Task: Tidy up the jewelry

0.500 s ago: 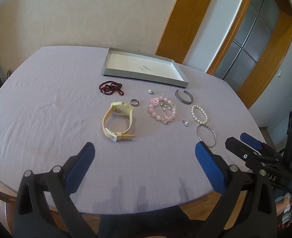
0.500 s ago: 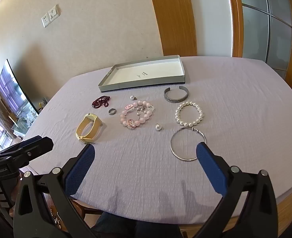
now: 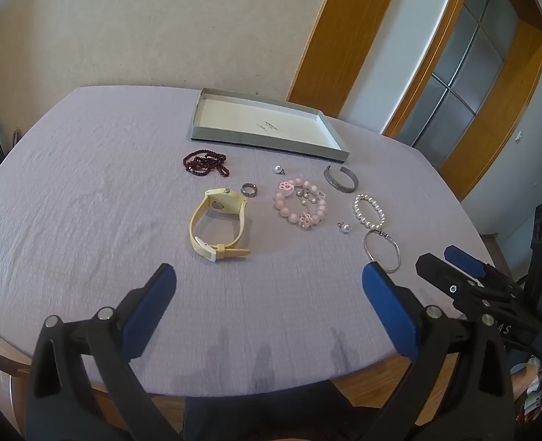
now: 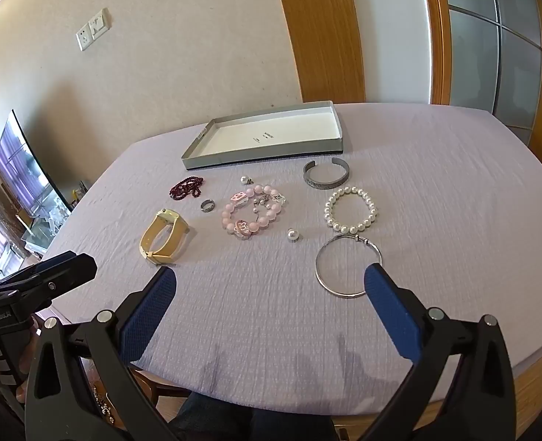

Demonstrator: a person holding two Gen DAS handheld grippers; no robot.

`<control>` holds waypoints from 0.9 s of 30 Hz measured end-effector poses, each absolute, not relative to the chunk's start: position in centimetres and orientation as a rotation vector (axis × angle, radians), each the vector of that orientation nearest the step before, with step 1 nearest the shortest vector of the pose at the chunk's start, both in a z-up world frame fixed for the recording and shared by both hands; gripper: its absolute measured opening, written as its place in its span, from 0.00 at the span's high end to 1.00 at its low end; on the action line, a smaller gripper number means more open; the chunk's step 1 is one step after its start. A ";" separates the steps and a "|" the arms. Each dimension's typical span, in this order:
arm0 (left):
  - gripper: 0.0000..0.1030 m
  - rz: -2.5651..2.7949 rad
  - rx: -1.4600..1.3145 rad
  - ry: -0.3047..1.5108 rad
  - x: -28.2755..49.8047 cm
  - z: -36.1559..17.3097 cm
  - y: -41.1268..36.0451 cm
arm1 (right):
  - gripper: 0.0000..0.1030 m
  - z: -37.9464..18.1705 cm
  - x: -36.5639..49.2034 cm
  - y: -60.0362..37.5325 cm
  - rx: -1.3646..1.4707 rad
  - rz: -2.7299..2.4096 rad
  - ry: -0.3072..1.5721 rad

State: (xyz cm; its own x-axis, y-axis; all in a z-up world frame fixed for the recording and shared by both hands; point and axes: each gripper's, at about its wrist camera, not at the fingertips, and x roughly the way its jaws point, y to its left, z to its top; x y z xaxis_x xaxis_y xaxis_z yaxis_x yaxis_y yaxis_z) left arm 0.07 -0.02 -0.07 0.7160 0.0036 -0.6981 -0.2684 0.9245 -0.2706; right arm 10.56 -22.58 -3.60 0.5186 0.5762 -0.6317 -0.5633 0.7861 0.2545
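Note:
Jewelry lies on the lilac tablecloth before an empty grey tray (image 3: 267, 144) (image 4: 263, 156). There is a cream watch (image 3: 217, 229) (image 4: 164, 237), dark red beads (image 3: 205, 162) (image 4: 186, 187), a ring (image 3: 250, 189) (image 4: 207, 205), a pink bead bracelet (image 3: 300, 204) (image 4: 252, 210), a grey cuff (image 3: 341, 180) (image 4: 326, 176), a pearl bracelet (image 3: 368, 211) (image 4: 350, 209), a thin silver bangle (image 3: 382, 250) (image 4: 348, 264) and two pearl studs (image 3: 343, 227) (image 3: 278, 169). My left gripper (image 3: 269, 275) and right gripper (image 4: 271, 275) are open and empty near the front edge.
The table (image 3: 68, 202) has a rounded wooden edge close below both grippers. A wall and wooden door frame (image 3: 344, 36) stand behind it. A television (image 4: 21, 161) is at the far left in the right wrist view.

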 end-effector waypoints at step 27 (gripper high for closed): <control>0.02 0.156 -0.371 0.762 0.0 0.1 0.0 | 0.01 -3.7 10.6 -22.6 0.019 0.684 0.767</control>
State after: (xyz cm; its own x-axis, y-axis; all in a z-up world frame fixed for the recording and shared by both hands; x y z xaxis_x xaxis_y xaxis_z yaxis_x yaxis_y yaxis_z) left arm -0.04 0.02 0.08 0.7157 0.0044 -0.6984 -0.2700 0.9240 -0.2709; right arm 10.64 -22.60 -3.72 0.5168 0.5764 -0.6331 -0.5630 0.7858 0.2559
